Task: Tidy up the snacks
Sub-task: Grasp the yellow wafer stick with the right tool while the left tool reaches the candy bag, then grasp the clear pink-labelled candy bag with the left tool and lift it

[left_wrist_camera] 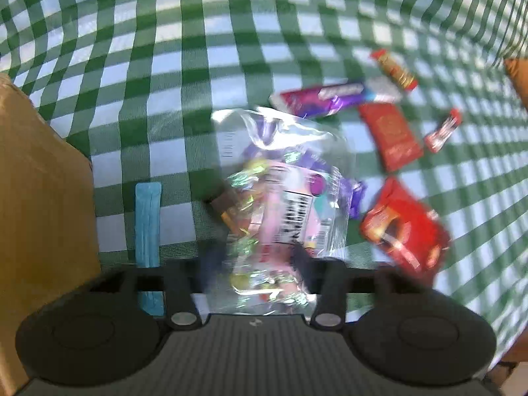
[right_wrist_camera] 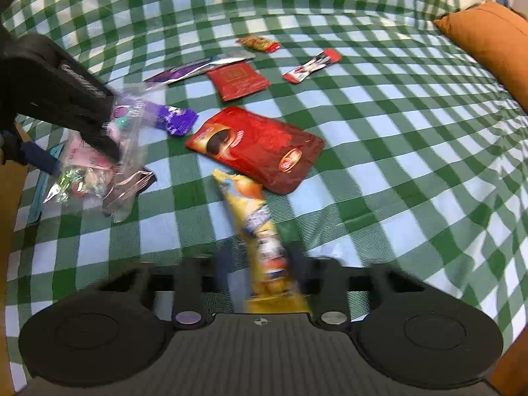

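Clear candy bag in left tool, red packets beside, cardboard box left

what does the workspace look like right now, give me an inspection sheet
surface: green and white checked cloth, rumpled.
job's things: clear candy bag in the left gripper; yellow packet in the right gripper; large red pouch, small red pouch, purple bar, small purple wrapper, two small red-wrapped bars and a blue strip lie loose on the cloth.
clutter: nothing seen.
grippers: left gripper shut on the candy bag; right gripper shut on the yellow packet.
cables: nothing seen.
surroundings: cardboard box at left; orange cushion at far right.
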`<state>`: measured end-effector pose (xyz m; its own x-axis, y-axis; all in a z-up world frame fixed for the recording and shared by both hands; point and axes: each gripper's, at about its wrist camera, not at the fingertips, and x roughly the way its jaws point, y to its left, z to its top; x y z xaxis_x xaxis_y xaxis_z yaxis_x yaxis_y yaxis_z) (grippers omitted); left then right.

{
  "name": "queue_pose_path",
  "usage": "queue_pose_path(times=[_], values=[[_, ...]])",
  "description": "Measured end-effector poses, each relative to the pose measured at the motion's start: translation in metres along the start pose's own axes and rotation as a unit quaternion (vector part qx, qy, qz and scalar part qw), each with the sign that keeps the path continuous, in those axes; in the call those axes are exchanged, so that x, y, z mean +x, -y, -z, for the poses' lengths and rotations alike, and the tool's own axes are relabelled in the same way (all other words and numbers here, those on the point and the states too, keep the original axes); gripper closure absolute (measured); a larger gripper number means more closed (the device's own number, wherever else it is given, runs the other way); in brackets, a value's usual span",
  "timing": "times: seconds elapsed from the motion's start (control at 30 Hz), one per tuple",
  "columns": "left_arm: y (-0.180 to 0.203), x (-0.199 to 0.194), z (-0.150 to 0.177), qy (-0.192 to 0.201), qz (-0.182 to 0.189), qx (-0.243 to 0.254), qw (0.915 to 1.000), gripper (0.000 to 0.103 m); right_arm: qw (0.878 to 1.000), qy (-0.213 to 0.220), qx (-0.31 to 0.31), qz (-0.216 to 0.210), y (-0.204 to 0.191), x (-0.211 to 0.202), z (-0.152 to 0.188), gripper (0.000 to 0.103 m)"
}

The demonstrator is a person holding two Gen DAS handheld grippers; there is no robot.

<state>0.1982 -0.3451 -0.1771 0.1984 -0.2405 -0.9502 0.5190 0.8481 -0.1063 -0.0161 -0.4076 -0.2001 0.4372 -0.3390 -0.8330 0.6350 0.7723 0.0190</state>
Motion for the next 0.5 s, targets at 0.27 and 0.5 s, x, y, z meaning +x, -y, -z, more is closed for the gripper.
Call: queue_pose_path(times=[0.27,0.5], values=[[0.006,-0.050,0.015,0.042,0.049,0.023,0.9977,0.103,0.999,-0.005,0.043,-0.006,0.014,-0.020,0.004,0.084],[0.018,-0.053,0.030,0.034,0.053,0.042,0.9971,0.103,0.998,-0.002,0.066,-0.004,0.029,-0.033,0.008,0.084]])
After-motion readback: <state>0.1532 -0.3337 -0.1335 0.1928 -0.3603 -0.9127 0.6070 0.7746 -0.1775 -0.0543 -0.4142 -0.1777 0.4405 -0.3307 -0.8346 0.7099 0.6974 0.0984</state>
